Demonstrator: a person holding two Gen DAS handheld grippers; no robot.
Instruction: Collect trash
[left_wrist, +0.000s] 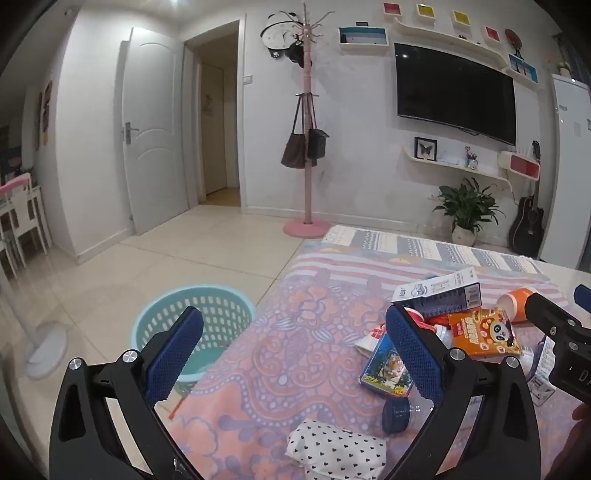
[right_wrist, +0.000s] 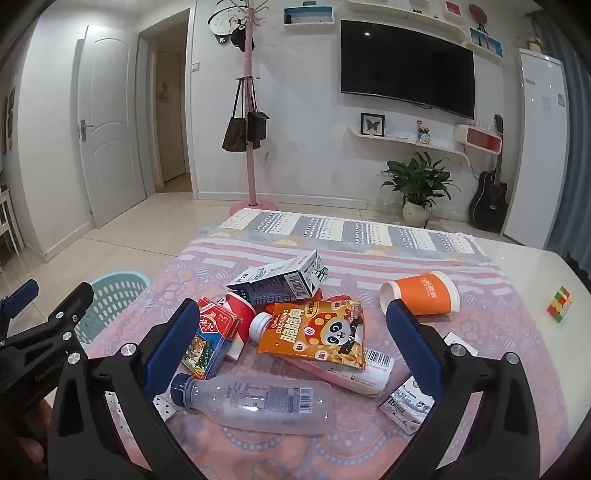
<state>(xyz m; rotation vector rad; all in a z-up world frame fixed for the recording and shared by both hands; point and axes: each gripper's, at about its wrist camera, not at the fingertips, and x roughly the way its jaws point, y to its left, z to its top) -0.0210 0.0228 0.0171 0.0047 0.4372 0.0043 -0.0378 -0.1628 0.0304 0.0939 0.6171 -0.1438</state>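
Observation:
Trash lies piled on the patterned tablecloth (right_wrist: 332, 450): a clear plastic bottle (right_wrist: 255, 404) with a blue cap, an orange panda snack bag (right_wrist: 317, 334), a milk carton (right_wrist: 280, 282), an orange paper cup (right_wrist: 421, 291), a tiger card box (right_wrist: 205, 349) and a small carton (right_wrist: 408, 406). My right gripper (right_wrist: 291, 350) is open above the pile, empty. My left gripper (left_wrist: 295, 354) is open and empty over the table's left edge. A teal basket (left_wrist: 195, 328) stands on the floor beside the table. A heart-print tissue pack (left_wrist: 336, 450) lies near me.
A Rubik's cube (right_wrist: 560, 303) sits at the table's right. A pink coat stand (left_wrist: 306, 147) with bags, a potted plant (left_wrist: 467, 210), a guitar (left_wrist: 526, 221) and a wall TV (left_wrist: 454, 92) are behind. A fan base (left_wrist: 44, 350) stands on the floor at left.

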